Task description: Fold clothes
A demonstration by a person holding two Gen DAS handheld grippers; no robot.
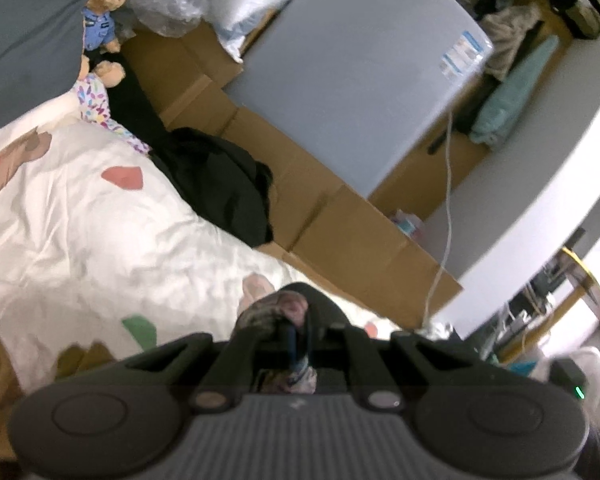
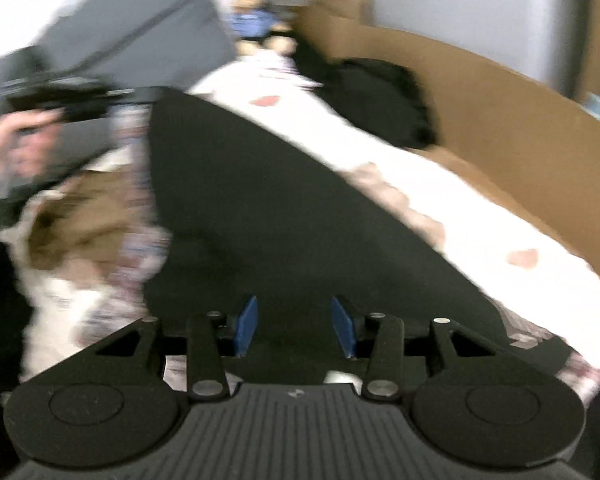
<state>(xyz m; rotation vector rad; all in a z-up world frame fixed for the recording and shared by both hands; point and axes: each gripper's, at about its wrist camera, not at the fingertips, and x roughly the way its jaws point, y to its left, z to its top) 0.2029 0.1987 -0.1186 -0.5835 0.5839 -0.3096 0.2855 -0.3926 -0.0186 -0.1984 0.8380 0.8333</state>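
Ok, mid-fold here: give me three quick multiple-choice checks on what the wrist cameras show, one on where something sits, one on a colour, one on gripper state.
1. Where does the crumpled black garment lie?
A. on the grey pillow
B. at the bed's edge, against the brown cardboard
C. on top of the pale grey box

2. What colour are the right gripper finger pads?
A. red
B. green
C. blue

3. What is the state of the left gripper?
A. shut on the patterned cloth
B. wide open and empty
C. out of view

Answers: 1 B, the dark heap sits where the white printed bedcover meets the cardboard. 2 C, both pads show blue in the right wrist view, standing apart over the flat black fabric. 3 A, the fingers pinch a bunched wad of cloth between them.
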